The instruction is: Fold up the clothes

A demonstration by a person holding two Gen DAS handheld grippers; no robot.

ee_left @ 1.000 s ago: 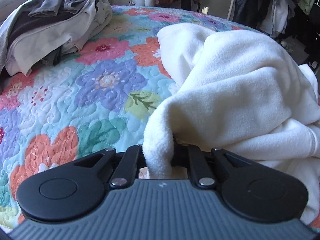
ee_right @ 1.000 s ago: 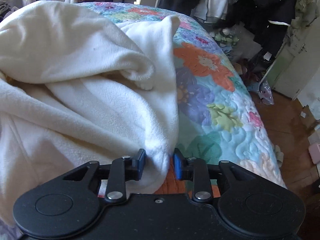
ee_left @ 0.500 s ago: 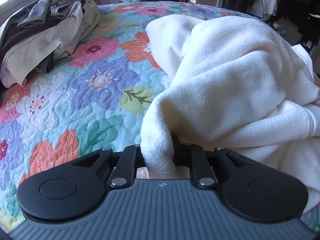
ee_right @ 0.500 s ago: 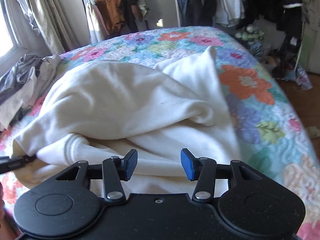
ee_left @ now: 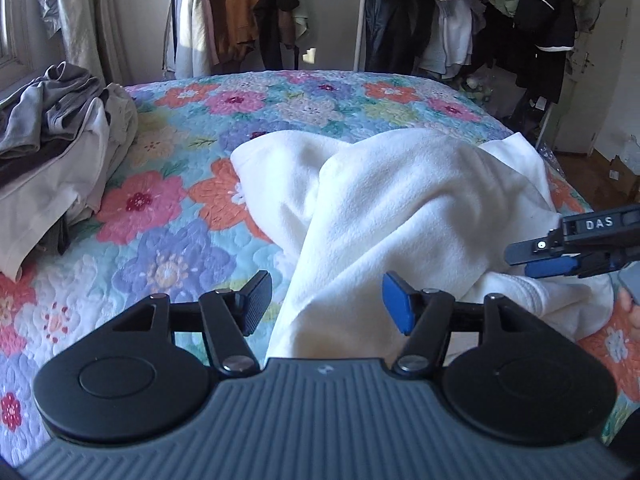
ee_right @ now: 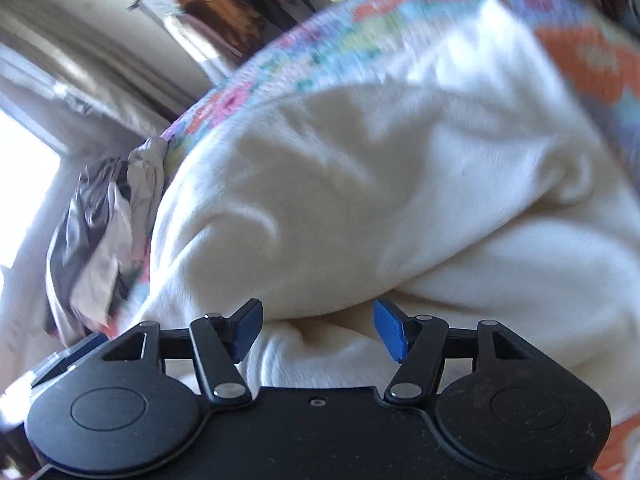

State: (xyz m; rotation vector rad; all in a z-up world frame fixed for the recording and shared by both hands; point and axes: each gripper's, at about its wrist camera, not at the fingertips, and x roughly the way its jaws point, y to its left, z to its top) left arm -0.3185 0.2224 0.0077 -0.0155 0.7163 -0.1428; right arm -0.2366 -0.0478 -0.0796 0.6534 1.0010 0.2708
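A cream fleece garment (ee_left: pixel 400 208) lies heaped on the flowered quilt (ee_left: pixel 168 216). My left gripper (ee_left: pixel 326 304) hangs above its near edge with jaws opening; a fold of fleece runs between the pads, which stand apart from it. The right gripper (ee_left: pixel 536 258) shows at the right edge of the left wrist view, over a ribbed cuff (ee_left: pixel 520 296). In the blurred right wrist view the right gripper (ee_right: pixel 316 330) is opening too, and the cream fleece garment (ee_right: pixel 380 200) lies just beyond its pads, free of them.
A pile of grey and beige clothes (ee_left: pixel 52 160) sits on the quilt's far left. Racks of hanging clothes (ee_left: pixel 460 20) line the back wall beyond the bed. Curtains (ee_left: pixel 76 12) hang at the left. Wooden floor (ee_left: pixel 592 176) lies right of the bed.
Both grippers let go of the fleece and opened. The left one rose and now looks over the whole bed. The right one swung sideways and rolled, so its view is tilted and blurred.
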